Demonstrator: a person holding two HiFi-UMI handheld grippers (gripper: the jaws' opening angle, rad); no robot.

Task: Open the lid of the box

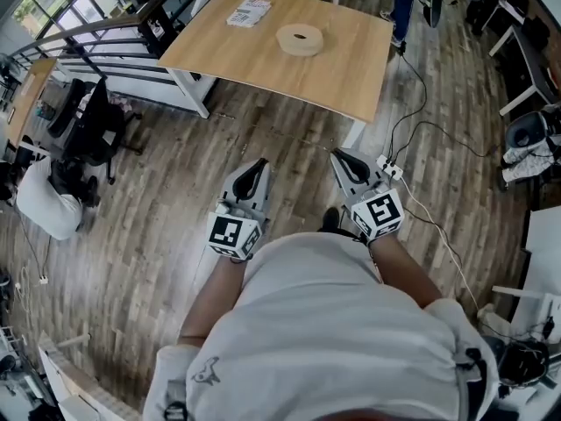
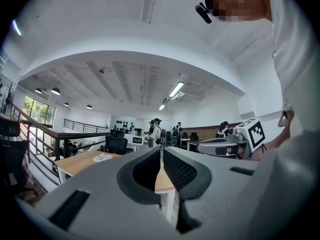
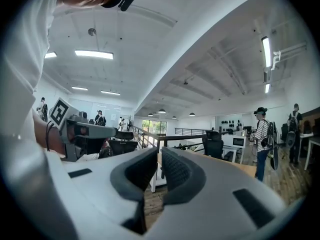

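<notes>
A round tan object (image 1: 300,39) with a hole in its middle lies on the wooden table (image 1: 263,64), beside a white packet (image 1: 249,12); no lid shows on it. Both grippers hover over the plank floor, short of the table's near edge and pointing level at it. My left gripper (image 1: 260,161) (image 2: 161,151) is shut, its tips meeting with nothing between them. My right gripper (image 1: 337,153) (image 3: 159,151) has its jaws parted by a narrow slit, also with nothing between them. From the left gripper view, the table (image 2: 82,162) and packet (image 2: 102,157) sit ahead to the left.
Black office chairs (image 1: 92,125) and a seated person (image 1: 44,200) are at the left by a railing. A power strip (image 1: 390,168) and cables trail over the floor at the right. Other people (image 3: 261,134) stand far off among desks.
</notes>
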